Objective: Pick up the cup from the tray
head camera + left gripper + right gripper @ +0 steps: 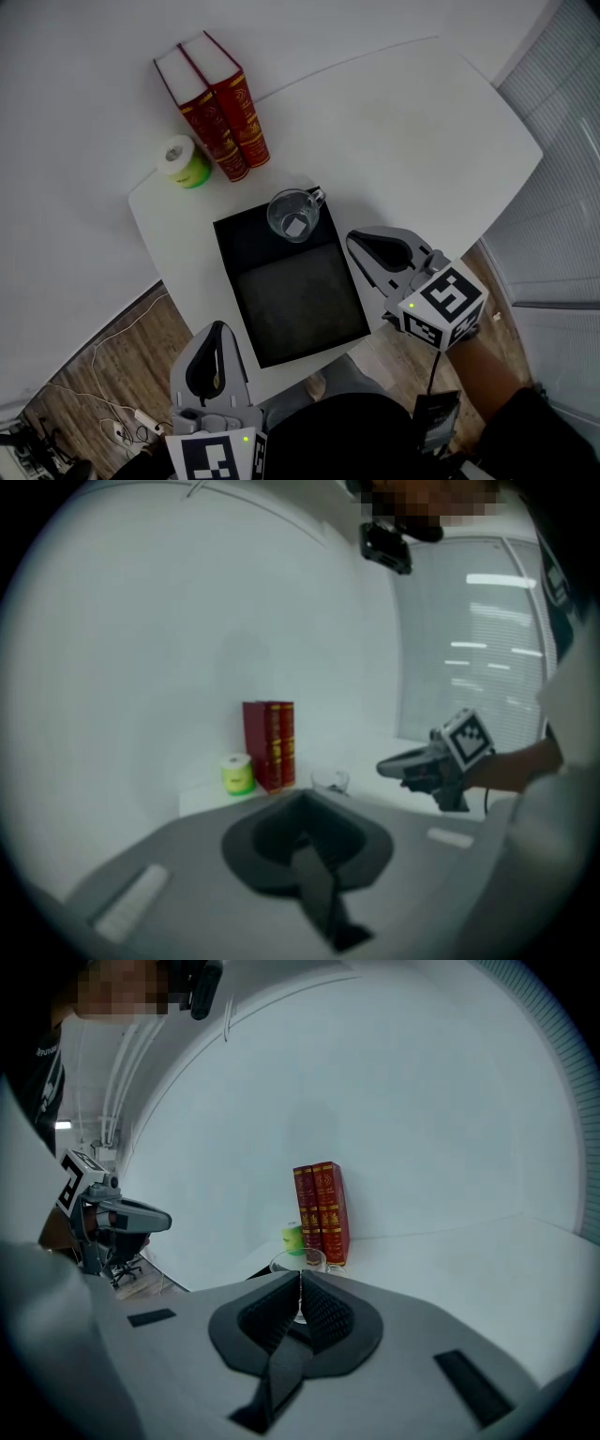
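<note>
Cup (294, 216) at tray's (292, 305) far-R corner

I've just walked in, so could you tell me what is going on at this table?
A person is working over a white table. The glass cup stands untouched at the far end of the black tray. The right hand-held gripper hovers beside the tray's right edge, jaws together, short of the cup. The left hand-held gripper is at the table's near edge, also shut and holding nothing.

Clear glass cup (294, 216) upright; in black tray's (298, 314) far corner.
</note>
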A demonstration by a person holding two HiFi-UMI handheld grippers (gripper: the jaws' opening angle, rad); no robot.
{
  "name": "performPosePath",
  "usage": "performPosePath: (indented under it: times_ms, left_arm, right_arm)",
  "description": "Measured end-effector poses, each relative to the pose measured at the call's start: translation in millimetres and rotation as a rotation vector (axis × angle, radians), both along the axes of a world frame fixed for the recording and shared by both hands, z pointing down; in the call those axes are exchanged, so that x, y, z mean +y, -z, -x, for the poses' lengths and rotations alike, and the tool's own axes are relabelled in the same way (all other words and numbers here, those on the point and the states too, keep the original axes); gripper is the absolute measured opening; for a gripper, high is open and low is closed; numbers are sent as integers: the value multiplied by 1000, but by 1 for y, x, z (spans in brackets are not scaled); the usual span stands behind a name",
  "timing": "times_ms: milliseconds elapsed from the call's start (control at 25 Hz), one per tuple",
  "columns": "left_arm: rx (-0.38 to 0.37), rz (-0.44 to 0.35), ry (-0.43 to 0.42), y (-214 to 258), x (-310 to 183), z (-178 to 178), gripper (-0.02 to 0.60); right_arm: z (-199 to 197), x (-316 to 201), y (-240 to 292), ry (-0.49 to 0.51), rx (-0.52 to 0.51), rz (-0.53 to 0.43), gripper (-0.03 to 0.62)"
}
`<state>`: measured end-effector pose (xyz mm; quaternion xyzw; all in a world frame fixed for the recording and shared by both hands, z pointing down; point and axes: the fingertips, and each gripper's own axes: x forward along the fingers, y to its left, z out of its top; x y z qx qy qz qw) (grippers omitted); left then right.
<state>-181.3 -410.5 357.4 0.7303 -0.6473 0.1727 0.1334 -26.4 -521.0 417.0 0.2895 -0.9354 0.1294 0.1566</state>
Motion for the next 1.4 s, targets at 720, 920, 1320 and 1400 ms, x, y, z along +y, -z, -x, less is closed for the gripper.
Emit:
performPosePath:
  times_ms: [720, 920, 1320, 1400]
  left_arm:
    - [-8, 15, 17, -5, 4, 2, 5]
    - [-13, 18, 28, -6, 0, 5, 5]
    - [-64, 5, 85, -15, -20, 1, 5]
    - [-65, -2, 119, -17, -26, -3, 5]
  right_arm:
    - [-5, -28, -39, -55, 47, 19, 17]
    - [-3, -37, -43, -59, 50, 22, 17]
    - [2, -48, -51, -85, 62, 20, 17]
    - [3, -49, -51, -93, 63, 16, 17]
